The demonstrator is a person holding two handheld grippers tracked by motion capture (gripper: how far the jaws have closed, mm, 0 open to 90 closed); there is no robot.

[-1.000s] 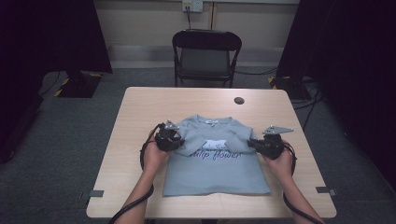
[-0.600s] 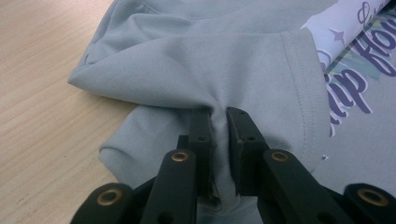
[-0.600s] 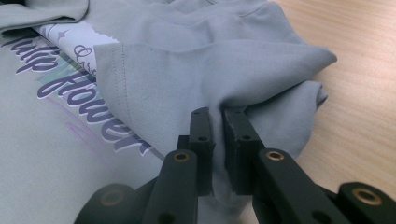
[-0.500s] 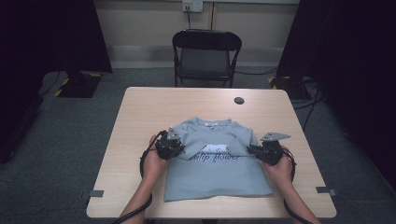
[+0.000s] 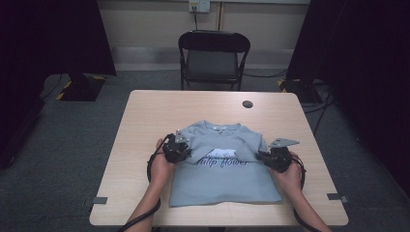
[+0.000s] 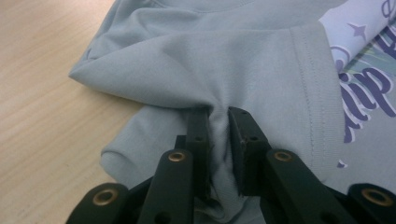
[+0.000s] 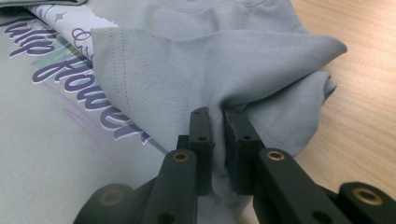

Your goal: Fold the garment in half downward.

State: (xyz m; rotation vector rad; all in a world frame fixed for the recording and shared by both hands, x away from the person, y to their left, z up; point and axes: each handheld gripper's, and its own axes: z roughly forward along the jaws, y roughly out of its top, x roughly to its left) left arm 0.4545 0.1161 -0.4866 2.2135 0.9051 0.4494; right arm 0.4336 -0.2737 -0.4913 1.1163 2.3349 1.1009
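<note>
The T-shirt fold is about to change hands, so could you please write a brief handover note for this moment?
Left gripper: shut on the T-shirt, pinching the fabric at its left sleeve.
Right gripper: shut on the T-shirt at its right sleeve.
The T-shirt lies face up on the table, collar away from the person.
Done: both sleeves folded in over the chest.
Left: probably release, then fold the body.

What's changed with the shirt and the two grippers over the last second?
Both grippers came toward the person along the shirt's sides, and each sleeve now lies folded in over the chest. The left gripper and right gripper are each shut on a pinch of sleeve fabric. The shirt's body, the table and the chair stayed as they were.
</note>
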